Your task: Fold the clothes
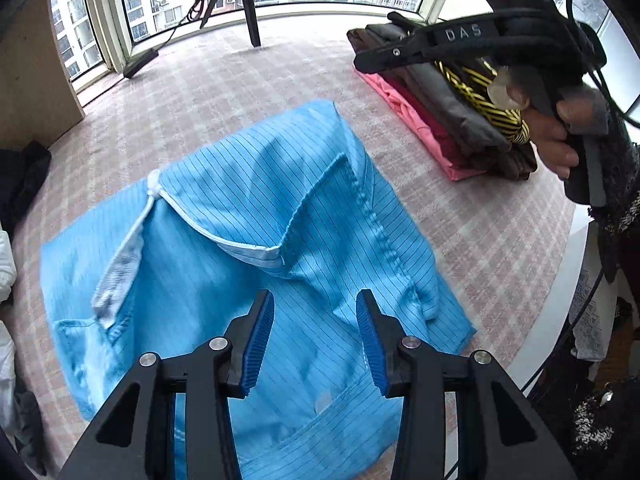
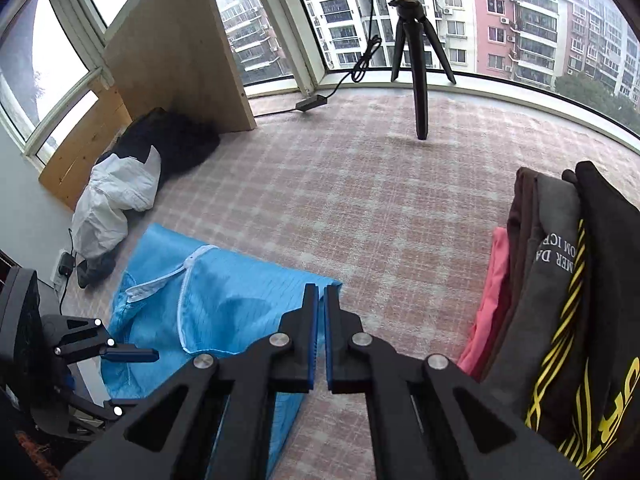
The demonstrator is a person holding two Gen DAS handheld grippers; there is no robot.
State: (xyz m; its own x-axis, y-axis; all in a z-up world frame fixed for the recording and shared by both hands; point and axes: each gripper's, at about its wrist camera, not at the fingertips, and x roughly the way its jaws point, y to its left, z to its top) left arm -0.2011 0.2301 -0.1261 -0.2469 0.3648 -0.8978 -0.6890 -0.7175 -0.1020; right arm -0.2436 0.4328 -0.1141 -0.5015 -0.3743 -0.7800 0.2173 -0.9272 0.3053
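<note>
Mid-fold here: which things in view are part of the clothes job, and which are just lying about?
Job:
light blue striped zip garment
stack of folded clothes, pink at the bottom
white and dark crumpled clothes pile
left gripper, right gripper

Lying about:
black tripod
black power adapter with cable

Pink-and-white checked carpet across the frame, curved bay windows along the top, apartment blocks outside, wooden panel upper left, tripod top centre, flat daylight

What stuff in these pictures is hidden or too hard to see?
- Blue garment: its near end is covered by the left gripper in the left wrist view.
- Grey shirt's lettering: partly covered by the black top in the right wrist view.
- Folded stack: the right gripper hides its top in the left wrist view.
</note>
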